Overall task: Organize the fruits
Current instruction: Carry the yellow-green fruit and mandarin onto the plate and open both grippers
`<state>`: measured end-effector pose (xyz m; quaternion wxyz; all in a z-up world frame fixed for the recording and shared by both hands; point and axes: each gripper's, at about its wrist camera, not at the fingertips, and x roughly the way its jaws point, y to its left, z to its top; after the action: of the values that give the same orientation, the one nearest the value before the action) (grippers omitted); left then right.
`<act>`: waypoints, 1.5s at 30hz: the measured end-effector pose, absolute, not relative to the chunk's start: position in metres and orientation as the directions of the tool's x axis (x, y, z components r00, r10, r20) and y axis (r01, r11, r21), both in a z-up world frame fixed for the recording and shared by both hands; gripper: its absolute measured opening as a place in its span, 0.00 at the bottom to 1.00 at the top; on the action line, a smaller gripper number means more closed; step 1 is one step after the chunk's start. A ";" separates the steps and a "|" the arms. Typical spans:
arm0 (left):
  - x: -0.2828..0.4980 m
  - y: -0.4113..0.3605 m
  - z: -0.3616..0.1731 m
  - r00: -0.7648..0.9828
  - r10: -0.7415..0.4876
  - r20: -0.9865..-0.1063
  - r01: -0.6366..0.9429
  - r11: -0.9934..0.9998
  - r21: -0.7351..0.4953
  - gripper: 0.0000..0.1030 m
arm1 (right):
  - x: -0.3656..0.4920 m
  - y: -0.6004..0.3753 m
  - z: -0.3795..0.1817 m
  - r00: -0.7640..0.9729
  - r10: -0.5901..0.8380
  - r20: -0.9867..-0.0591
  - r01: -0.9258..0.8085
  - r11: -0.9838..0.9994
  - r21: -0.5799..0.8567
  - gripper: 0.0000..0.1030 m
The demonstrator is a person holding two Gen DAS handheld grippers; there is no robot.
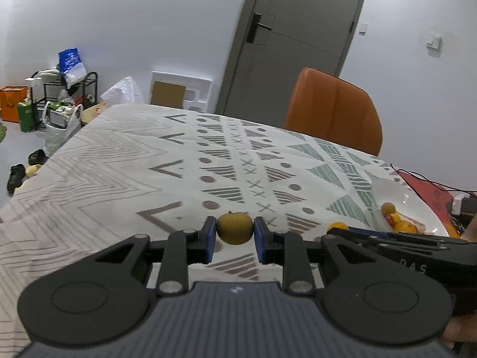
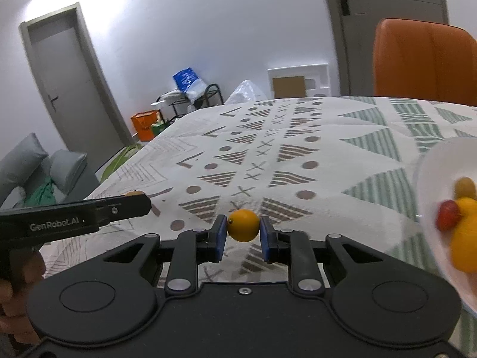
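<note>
I judged the main risk to be a dropped fruit rolling across the patterned tablecloth (image 1: 119,164) — both grips were narrow, on round skins. The white plate (image 2: 429,179) lay to the right, already holding fruit. The left gripper (image 1: 235,232) was clenched on a green-brown fruit (image 1: 235,228); the right gripper (image 2: 243,229) was clenched on a yellow-orange fruit (image 2: 244,225) — each fruit sat squarely between the pads.

A greenish-yellow fruit (image 1: 235,228) is clamped between the blue pads of the left gripper (image 1: 235,232) above the patterned tablecloth (image 1: 125,161). Near the table's right edge, a white plate (image 1: 417,208) with several small fruits is seen, partly hidden by the right gripper (image 1: 337,231).
</note>
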<state>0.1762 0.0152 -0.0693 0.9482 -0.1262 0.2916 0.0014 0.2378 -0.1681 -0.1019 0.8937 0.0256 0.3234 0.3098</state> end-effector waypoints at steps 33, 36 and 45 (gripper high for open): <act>0.223 -0.110 -0.046 0.827 -0.232 -0.511 0.153 0.970 -0.191 0.25 | 0.226 -0.321 -0.077 0.799 0.351 -0.488 -0.264 0.934 0.239 0.21; 0.229 -0.119 -0.046 0.825 -0.234 -0.514 0.161 0.970 -0.184 0.25 | 0.228 -0.332 -0.077 0.810 0.332 -0.483 -0.242 0.940 0.241 0.21; 0.248 -0.141 -0.051 0.814 -0.239 -0.529 0.181 0.970 -0.160 0.25 | 0.238 -0.363 -0.082 0.829 0.288 -0.479 -0.185 0.950 0.251 0.21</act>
<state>0.2476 -0.1413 -0.0508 0.9510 -0.0510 0.2841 -0.1105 0.2379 -0.3634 -0.0820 0.9514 0.0973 0.2645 0.1242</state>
